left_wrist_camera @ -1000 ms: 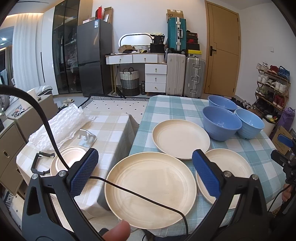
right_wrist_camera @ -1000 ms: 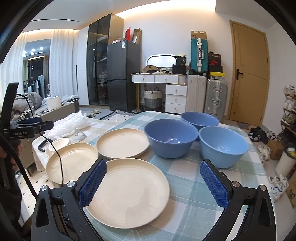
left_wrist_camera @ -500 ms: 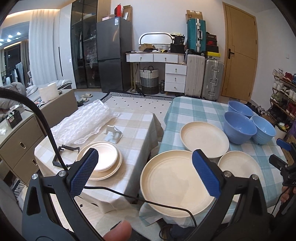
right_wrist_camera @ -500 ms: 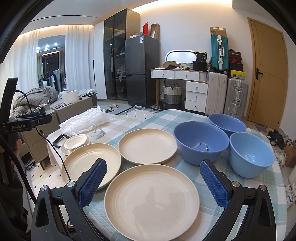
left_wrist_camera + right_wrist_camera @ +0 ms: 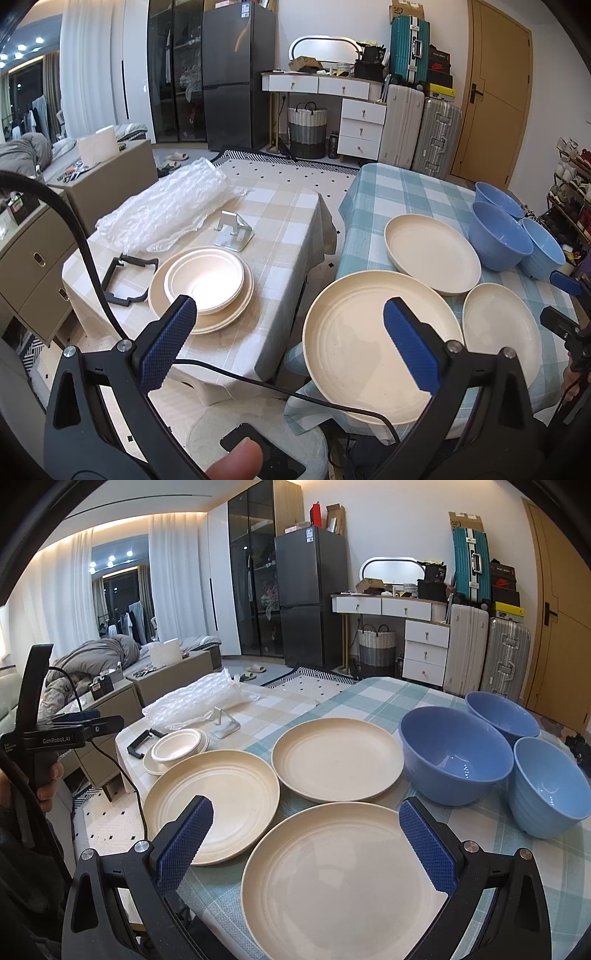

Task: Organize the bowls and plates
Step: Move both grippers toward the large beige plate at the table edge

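Three cream plates lie on the blue-checked table (image 5: pixel 388 698): a near one (image 5: pixel 347 878), a left one (image 5: pixel 218 794) at the table's edge and a far one (image 5: pixel 336 762). Three blue bowls (image 5: pixel 454 749) stand at the right. On the beige-checked low table (image 5: pixel 280 210) a small cream bowl sits on a cream plate (image 5: pixel 203 280). My left gripper (image 5: pixel 288 339) is open and empty, in the air between the two tables. My right gripper (image 5: pixel 306 842) is open and empty above the near plate.
On the low table lie a bubble-wrap sheet (image 5: pixel 166 206), a metal phone stand (image 5: pixel 232 232) and a black bracket (image 5: pixel 125 277). A cable (image 5: pixel 258 384) hangs from the left gripper. Suitcases, a dresser and a fridge line the far wall.
My left gripper has swung left and back, from over the left plate towards the low table. My right gripper has pulled back slightly from the bowls. No dish has moved.
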`<state>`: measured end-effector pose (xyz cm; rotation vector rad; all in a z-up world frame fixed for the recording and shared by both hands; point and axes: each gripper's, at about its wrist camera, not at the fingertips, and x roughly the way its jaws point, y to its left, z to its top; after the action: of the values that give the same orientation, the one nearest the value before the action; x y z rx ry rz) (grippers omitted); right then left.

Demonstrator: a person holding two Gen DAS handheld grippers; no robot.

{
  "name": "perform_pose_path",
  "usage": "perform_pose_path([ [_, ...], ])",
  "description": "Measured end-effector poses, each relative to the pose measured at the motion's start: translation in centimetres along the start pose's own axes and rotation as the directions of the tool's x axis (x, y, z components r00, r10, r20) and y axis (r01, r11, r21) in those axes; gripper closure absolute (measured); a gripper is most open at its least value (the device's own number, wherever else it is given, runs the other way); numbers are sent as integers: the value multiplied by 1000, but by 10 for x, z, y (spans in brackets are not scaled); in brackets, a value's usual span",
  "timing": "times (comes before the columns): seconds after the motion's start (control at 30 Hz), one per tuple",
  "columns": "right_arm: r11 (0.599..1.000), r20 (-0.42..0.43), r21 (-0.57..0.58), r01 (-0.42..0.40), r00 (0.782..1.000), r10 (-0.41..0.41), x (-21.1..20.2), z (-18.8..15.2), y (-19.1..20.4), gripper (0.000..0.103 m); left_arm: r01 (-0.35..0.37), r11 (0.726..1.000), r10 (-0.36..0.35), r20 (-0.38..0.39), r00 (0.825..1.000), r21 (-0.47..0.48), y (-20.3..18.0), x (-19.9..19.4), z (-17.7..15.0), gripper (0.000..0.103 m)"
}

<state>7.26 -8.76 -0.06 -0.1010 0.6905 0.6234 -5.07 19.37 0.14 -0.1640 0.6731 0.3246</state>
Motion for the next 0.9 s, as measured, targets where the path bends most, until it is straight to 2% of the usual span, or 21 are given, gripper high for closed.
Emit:
perform_pose_path([
  [0.2,999,-50,-5,-51,997,50,21,7,5,0,-2,999,0,-29,1000,-44,9,22,-5,2],
  [0.33,997,-69,-10,-72,995,71,33,11,9,0,29,997,-33,-49,998,-71,14,31,-7,2],
  [0.63,992,-135,-45,-116,985,109,63,15,21,0,58,997,-63,-88,994,-60,3,56,-15,2],
  [0.9,985,-188,-68,-156,972,141,88,19,32,0,92,992,-103,-127,986,-89,1,83,-22,2],
])
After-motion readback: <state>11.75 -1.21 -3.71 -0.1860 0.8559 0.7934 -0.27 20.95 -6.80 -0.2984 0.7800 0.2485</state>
